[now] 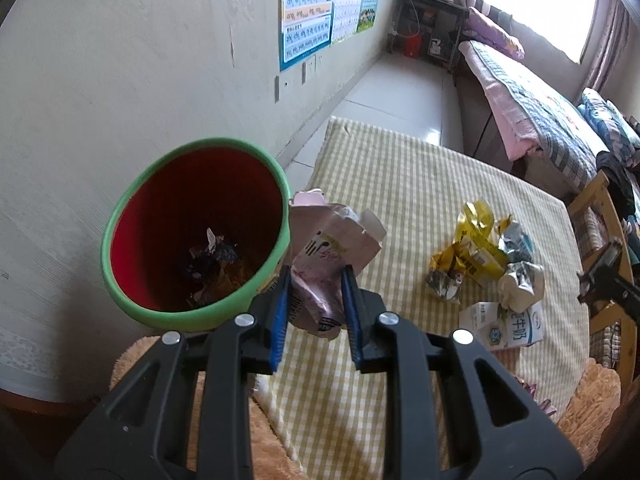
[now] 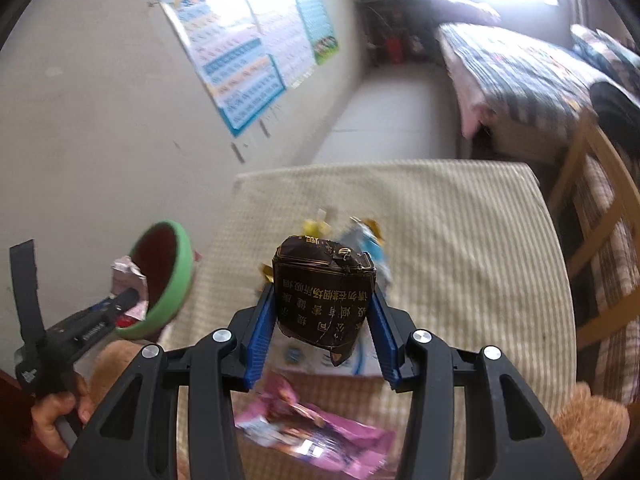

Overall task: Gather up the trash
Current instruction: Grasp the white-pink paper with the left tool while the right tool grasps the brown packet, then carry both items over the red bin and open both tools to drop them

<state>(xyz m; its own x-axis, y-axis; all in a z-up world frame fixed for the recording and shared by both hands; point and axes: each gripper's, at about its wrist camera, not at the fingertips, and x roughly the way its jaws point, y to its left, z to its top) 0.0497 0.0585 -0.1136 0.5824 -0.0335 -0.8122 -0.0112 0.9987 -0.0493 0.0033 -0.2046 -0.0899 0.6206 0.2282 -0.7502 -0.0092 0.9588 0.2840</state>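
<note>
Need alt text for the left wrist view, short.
The left claw grips a crumpled pink carton beside the rim of a green bin with a red inside and scraps at its bottom. To the right, more trash lies on a checked cloth: yellow wrappers and a milk box.

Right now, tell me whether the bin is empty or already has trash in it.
Not empty. The left wrist view looks into the bin: crumpled scraps lie at its red bottom, most of it unfilled.
</note>
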